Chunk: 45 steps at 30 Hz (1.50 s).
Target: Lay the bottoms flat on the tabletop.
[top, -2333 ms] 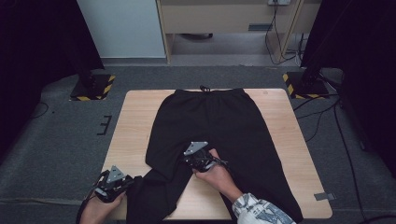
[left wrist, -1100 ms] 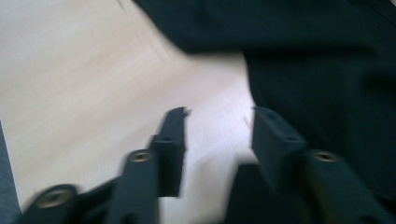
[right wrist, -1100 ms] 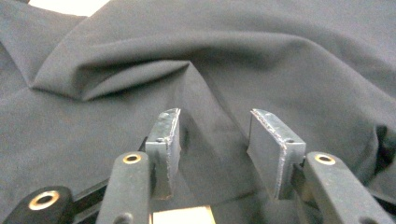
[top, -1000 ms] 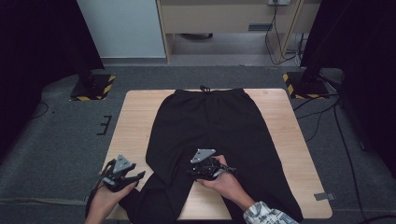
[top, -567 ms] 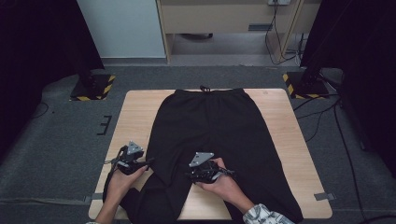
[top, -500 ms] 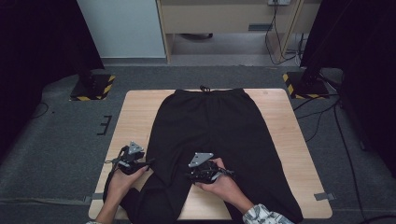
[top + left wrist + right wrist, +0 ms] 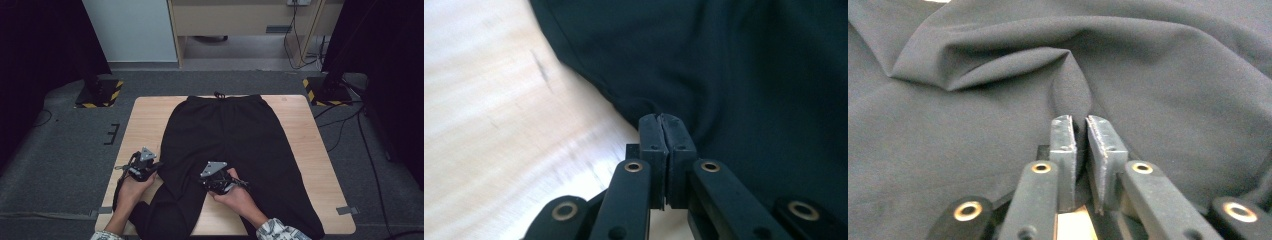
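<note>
Black trousers (image 7: 235, 135) lie flat on the wooden table (image 7: 145, 120), waistband at the far side. My left gripper (image 7: 156, 167) sits at the outer edge of the left leg. In the left gripper view its jaws have just been closing and now meet on the puckered edge of the trousers (image 7: 749, 75), my left gripper (image 7: 662, 120) tip to tip. My right gripper (image 7: 206, 179) rests between the two legs. Its jaws have just been closing too, and my right gripper (image 7: 1077, 122) pinches a raised fold of the trousers (image 7: 973, 125).
Bare wood of the table (image 7: 499, 100) lies left of the trouser leg. Two stands with yellow-black striped bases (image 7: 97, 92) (image 7: 327, 90) flank the table's far corners. Cables (image 7: 360, 135) run over the grey floor at the right. A pale cabinet stands behind.
My left hand has moved right, from near the table's front-left edge up to the trouser leg's outer edge. The right hand has stayed where it was.
</note>
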Available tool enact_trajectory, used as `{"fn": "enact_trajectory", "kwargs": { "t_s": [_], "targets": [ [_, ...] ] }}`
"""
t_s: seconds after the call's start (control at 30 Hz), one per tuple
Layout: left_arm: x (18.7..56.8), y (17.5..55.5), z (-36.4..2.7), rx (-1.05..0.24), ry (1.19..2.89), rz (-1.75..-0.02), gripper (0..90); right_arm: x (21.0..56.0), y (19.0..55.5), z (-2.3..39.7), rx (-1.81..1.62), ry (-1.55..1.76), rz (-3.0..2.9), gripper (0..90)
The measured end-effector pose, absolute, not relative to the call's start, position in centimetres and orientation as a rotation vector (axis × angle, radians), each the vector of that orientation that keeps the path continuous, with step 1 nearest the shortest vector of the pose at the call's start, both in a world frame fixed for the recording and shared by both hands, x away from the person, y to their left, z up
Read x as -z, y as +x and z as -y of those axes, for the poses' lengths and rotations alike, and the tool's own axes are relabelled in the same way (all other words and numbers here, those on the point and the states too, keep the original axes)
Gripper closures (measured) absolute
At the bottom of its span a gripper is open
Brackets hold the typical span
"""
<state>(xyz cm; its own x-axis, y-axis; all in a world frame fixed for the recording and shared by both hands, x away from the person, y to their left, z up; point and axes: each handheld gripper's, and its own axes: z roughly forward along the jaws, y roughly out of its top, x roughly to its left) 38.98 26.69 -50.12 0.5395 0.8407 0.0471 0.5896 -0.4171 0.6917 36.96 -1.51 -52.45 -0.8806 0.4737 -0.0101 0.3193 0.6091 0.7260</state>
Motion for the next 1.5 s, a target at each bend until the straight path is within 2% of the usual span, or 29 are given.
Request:
{"fn": "enact_trajectory", "kwargs": {
  "t_s": [0.43,0.6,0.87,1.2,1.27,1.3,1.33,1.5],
  "targets": [
    [48.7,42.3,-27.5,-0.589,2.075,-1.225,88.6,51.6,37.1,3.1,-1.147,0.665,-2.630,85.9],
    [49.8,43.2,-27.6,-0.597,2.118,-1.240,88.5,51.8,37.4,3.5,-1.129,0.676,-2.629,84.6],
    [51.1,44.3,-27.2,-0.617,2.115,-1.287,88.6,52.1,37.5,4.0,-1.049,0.705,-2.640,87.8],
    [52.2,44.0,-27.8,-0.546,2.076,-1.263,87.9,52.3,37.5,5.6,-1.081,0.740,-2.642,86.9],
    [51.9,43.6,-28.0,-0.553,2.042,-1.264,77.4,52.4,37.4,5.6,-1.098,0.750,-2.633,81.4],
    [51.9,43.6,-28.0,-0.553,2.042,-1.264,71.8,52.4,37.4,5.6,-1.098,0.750,-2.633,81.4],
    [51.4,43.0,-28.0,-0.556,2.033,-1.251,67.9,52.3,37.3,5.7,-1.100,0.739,-2.617,76.9],
    [50.1,40.0,-28.3,-0.596,2.050,-1.240,54.8,52.0,37.1,5.6,-1.124,0.737,-2.589,71.2]
  ]
}}
